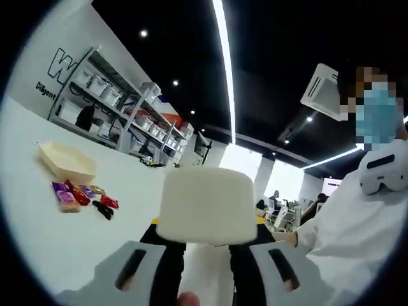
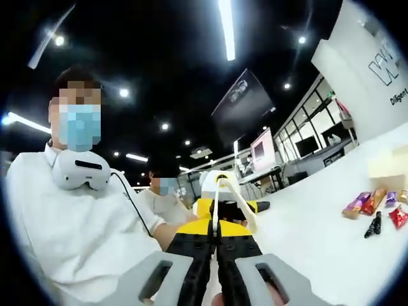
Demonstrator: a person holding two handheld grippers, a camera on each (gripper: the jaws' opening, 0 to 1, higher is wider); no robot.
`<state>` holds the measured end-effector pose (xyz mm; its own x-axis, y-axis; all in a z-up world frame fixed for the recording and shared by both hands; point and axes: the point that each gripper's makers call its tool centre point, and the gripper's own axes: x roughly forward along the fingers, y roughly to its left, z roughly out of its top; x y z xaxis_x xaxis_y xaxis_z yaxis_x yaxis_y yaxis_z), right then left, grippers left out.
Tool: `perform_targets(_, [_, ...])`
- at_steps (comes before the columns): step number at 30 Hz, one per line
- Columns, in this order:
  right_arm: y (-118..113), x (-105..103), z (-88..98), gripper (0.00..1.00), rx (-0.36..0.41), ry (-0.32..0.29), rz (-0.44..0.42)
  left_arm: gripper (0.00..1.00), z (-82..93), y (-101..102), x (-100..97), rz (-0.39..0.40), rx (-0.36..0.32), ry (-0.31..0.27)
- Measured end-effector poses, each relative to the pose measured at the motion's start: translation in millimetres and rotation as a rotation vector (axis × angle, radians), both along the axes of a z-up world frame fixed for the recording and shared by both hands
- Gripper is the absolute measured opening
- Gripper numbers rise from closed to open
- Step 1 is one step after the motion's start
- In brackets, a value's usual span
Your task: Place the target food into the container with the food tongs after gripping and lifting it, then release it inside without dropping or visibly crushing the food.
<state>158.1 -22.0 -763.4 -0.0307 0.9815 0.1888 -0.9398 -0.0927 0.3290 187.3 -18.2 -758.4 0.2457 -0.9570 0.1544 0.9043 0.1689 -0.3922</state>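
In the left gripper view, the left claw rises from six o'clock, its dark jaws pinching a pale cream, rounded-square block that sits dead centre and hides the jaw tips; whether this is food or a lid I cannot tell. Out toward nine o'clock on the white table lies a loose cluster of small wrapped snacks in purple, orange and red, with a small black piece just beside them. A little farther, toward ten o'clock, rests a shallow cream-coloured tray container, well apart from the claw. Behind it stand grey metal shelves with storage bins. At three o'clock a person in a white shirt stands close.

In the right gripper view, the right claw has its black jaws pressed together on the handle of pale plastic food tongs, which point away toward the centre. At three o'clock the same wrapped snacks sit on the table, the cream container at the edge behind them.
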Motion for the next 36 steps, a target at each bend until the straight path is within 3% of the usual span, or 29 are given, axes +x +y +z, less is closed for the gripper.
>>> perform_targets(3, [0,3,-0.4,0.0,-0.005,0.001,-0.017,0.24,-0.1,1,2.9,0.012,0.003,-0.002])
perform_targets(4, [0,3,-0.8,0.0,-0.009,-0.039,-0.026,0.24,-0.1,1,3.0,0.006,0.006,0.0])
perform_targets(7, [-1,1,-3.0,0.0,-0.03,-0.069,-0.032,0.24,2.4,2,2.5,0.004,0.005,-0.011])
perform_targets(10, [-6,5,-4.1,0.04,-0.04,-0.072,-0.059,0.24,5.8,7,5.5,0.014,0.0,-0.018])
perform_targets(16, [-15,14,-4.0,0.04,-0.054,-0.083,-0.114,0.23,7.0,11,12.2,0.032,0.018,-0.034])
perform_targets(22, [-21,27,-9.4,0.09,-0.124,-0.125,-0.197,0.24,4.5,12,16.7,0.041,0.054,-0.051])
perform_targets(27, [-22,36,-20.5,0.17,-0.245,-0.186,-0.275,0.24,2.1,13,22.7,0.059,0.08,-0.056])
perform_targets(33, [-21,45,-40.7,0.23,-0.42,-0.215,-0.349,0.24,-3.4,14,29.7,0.082,0.119,-0.066])
perform_targets(36, [-18,44,-41.7,0.25,-0.448,-0.239,-0.355,0.24,-5.4,15,32.9,0.096,0.141,-0.076])
